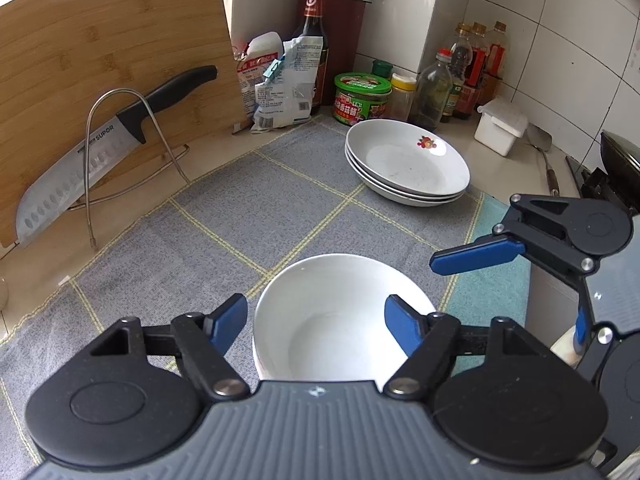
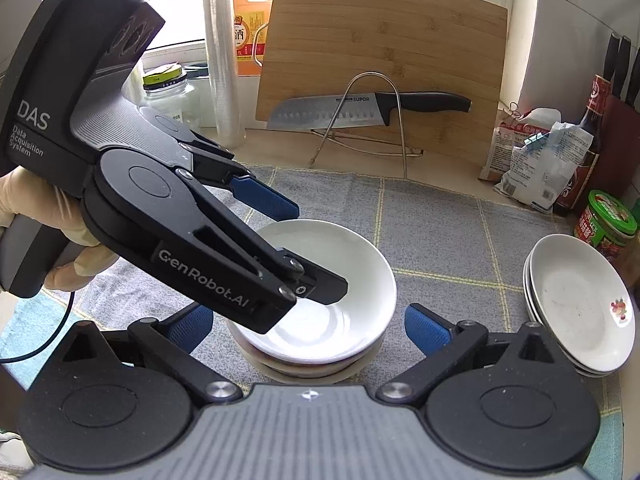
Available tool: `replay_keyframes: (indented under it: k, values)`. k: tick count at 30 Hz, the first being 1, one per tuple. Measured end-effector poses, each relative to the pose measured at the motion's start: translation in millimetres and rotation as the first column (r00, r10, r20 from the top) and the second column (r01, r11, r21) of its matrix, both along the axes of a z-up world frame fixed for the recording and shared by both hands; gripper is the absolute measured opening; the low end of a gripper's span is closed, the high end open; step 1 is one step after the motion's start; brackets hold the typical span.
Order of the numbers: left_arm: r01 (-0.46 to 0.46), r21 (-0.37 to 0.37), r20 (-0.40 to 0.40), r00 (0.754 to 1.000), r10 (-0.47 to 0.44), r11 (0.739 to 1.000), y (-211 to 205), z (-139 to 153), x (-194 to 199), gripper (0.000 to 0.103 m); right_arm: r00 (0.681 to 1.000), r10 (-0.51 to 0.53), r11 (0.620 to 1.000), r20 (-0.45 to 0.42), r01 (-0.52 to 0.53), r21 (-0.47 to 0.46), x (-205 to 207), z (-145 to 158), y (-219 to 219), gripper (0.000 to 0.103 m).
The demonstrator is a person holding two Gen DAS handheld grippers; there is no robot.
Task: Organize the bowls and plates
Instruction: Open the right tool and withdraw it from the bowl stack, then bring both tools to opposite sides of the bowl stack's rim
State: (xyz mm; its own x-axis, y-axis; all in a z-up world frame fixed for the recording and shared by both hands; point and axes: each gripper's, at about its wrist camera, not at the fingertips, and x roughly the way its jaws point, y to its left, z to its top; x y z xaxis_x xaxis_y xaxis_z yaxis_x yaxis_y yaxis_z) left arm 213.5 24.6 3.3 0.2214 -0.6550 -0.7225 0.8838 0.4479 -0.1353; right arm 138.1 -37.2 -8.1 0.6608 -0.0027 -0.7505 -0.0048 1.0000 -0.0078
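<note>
A white bowl [image 1: 328, 320] tops a short stack of bowls [image 2: 332, 280] on the grey checked cloth [image 1: 224, 216]. My left gripper [image 1: 316, 324] is open, its blue fingers straddling the bowl's rim, one outside and one inside; in the right wrist view it reaches in from the left over the bowl [image 2: 296, 256]. My right gripper [image 2: 308, 324] is open and empty, just in front of the bowl stack; it also shows at the right of the left wrist view [image 1: 520, 276]. A stack of three white plates [image 1: 408, 162] with a red flower mark sits farther back [image 2: 580, 304].
A bamboo cutting board [image 2: 380, 60] and a knife [image 2: 360, 108] in a wire rack stand at the back. Sauce bottles, jars [image 1: 362, 98], bags [image 1: 280, 80] and a white box [image 1: 500, 126] crowd the corner. A wok [image 1: 620, 160] and stove are at the right.
</note>
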Motion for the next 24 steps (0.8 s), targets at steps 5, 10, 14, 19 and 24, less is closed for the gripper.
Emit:
replay_keyframes:
  k: [5, 10, 14, 19, 24]
  values:
    - [-0.027, -0.006, -0.004, 1.0, 0.027, 1.0, 13.0, -4.6, -3.1, 0.075, 1.0, 0.003, 1.0, -0.005, -0.003, 0.001, -4.8, -1.3, 0.1, 0.103]
    - [-0.081, -0.017, -0.039, 0.996, 0.08, 0.997, 28.2, -11.2, 0.0, 0.075, 1.0, 0.001, 1.0, -0.012, -0.001, 0.004, -10.2, -2.6, -1.3, 0.103]
    - [-0.137, -0.047, -0.061, 0.989, 0.134, 0.99, 41.3, -11.3, 2.5, 0.075, 1.0, 0.002, 1.0, -0.017, -0.002, 0.001, -14.1, -3.0, -1.2, 0.103]
    - [-0.204, -0.07, -0.07, 0.977, 0.199, 0.976, 54.9, -10.6, 9.4, 0.075, 1.0, 0.007, 1.0, -0.027, -0.007, 0.006, -18.4, -5.1, -1.0, 0.103]
    - [-0.247, -0.067, -0.085, 0.967, 0.241, 0.967, 63.8, -15.4, 16.0, 0.076, 0.999, 0.014, 1.0, -0.034, -0.014, 0.006, -20.8, -7.9, 0.5, 0.103]
